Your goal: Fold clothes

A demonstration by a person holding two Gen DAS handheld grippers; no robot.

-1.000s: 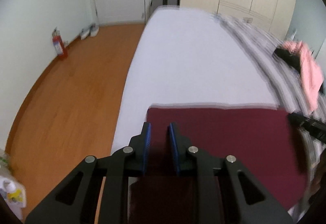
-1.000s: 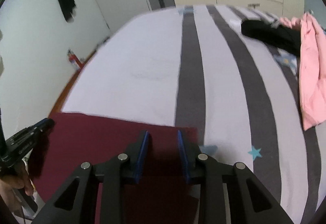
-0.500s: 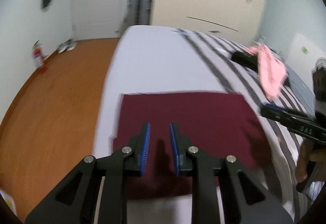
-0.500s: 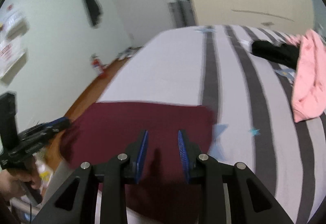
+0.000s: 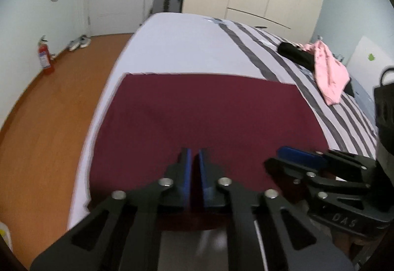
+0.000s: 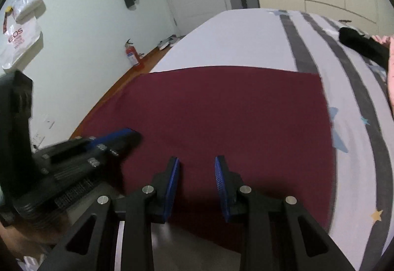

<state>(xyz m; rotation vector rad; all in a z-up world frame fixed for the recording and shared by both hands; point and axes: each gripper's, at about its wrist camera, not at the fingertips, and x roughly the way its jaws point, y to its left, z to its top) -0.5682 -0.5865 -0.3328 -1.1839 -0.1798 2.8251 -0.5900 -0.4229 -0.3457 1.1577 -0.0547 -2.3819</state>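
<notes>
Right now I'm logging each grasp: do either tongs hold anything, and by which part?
The left tongs pinch the maroon cloth near its front edge. The right tongs stand open above it, holding nothing.

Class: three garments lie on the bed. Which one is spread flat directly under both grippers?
The maroon garment: flat at the bed's near end. The pink garment and black garment lie bunched far off.

Matte black left gripper [image 5: 195, 172] and right gripper [image 6: 197, 184], each with two angular fingers, blue ribbed pads [image 6: 220, 182] on inner faces, silver round screws [image 5: 165, 181] at pivots, triangular cut-outs below. "DAS" moulded on right gripper's body.
</notes>
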